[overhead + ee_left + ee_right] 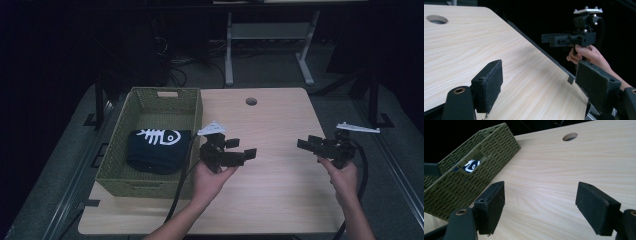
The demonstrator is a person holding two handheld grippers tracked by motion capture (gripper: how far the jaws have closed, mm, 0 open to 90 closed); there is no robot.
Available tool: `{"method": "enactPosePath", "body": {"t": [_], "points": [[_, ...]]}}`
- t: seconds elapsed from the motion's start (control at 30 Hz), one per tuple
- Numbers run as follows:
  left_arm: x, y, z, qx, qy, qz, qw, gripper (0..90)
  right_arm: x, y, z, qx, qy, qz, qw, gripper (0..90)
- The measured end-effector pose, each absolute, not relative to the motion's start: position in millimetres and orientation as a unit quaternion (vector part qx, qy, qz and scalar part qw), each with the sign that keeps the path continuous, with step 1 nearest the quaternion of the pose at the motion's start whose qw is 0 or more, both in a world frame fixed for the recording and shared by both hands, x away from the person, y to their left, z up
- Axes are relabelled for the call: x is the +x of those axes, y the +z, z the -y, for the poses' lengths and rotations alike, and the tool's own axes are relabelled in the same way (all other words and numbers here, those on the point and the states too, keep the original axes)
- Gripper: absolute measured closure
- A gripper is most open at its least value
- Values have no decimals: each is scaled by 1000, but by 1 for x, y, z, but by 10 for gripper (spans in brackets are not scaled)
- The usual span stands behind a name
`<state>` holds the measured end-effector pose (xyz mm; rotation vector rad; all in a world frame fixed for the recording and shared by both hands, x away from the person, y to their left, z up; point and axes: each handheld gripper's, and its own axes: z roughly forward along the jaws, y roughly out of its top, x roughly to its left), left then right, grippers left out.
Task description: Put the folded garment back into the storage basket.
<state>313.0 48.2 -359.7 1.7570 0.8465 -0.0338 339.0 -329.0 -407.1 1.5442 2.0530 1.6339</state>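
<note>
Both the left gripper [245, 147] and right gripper [306, 144] are held released above bare worktop [280, 115], the basket [150, 180] flanking its left edge.

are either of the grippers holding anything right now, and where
Nothing is held. The left gripper and right gripper both have open jaws over bare table.
</note>
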Motion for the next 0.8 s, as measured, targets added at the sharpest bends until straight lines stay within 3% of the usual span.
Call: {"method": "enactPosePath", "body": {"t": [0.6,0.8], "points": [[272,-396,-28,777,-20,-318,544,212,302,-441,347,527,515,-674,60,222],[258,-410,-28,788,-18,-298,539,211,270,-445,336,505,533,-673,90,208]]}}
